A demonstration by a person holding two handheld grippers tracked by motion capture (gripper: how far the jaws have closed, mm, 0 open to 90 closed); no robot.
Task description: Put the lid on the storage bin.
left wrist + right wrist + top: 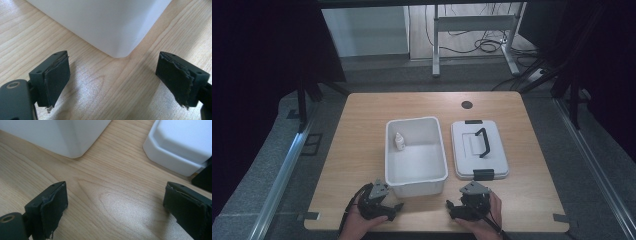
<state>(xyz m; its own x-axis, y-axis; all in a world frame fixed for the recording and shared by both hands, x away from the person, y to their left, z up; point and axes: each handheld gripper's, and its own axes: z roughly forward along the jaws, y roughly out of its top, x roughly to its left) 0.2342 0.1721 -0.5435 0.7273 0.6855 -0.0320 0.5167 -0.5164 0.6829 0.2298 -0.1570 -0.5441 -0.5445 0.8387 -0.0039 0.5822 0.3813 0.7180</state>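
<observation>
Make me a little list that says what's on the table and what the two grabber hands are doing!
table: wooden table, a round hole near its far edge
box: white box, open, in the middle
inside box: one small white bottle, upright, near the far left corner
lid: white lid with black handle, flat on the table right of the box, apart from it
left gripper: open, holding nothing, by the box's near left corner
right gripper: open, holding nothing, near the lid's front edge

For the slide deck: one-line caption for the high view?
Open white bin holding a small bottle, lid beside it on a wooden table.
</observation>
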